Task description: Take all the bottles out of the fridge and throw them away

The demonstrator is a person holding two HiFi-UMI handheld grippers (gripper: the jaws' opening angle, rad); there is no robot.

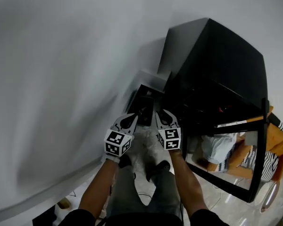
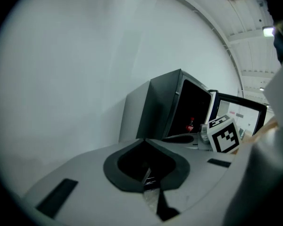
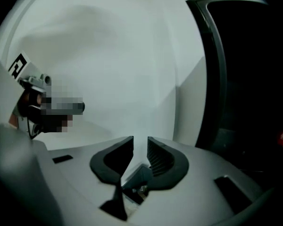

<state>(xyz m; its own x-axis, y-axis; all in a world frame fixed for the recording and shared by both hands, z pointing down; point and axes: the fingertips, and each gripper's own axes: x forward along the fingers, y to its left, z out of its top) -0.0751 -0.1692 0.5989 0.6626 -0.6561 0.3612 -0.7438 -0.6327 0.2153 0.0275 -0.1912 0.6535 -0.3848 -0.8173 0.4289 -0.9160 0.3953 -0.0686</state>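
One fridge (image 1: 217, 65), one red bottle (image 2: 190, 125); left gripper (image 2: 144, 140) fingers pressed together, right gripper (image 3: 140, 141) fingers slightly spread.

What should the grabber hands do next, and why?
Probably reach the right hand-held gripper into the fridge toward the red-topped bottle. The gripper's jaws are a little apart with nothing between them, the glass door stands open, and that bottle sits inside.

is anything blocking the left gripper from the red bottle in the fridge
Nothing visible does. The fridge door is swung open, and from the left gripper the view runs straight into the dark interior to the red bottle. The right gripper sits right of that line, not across it.
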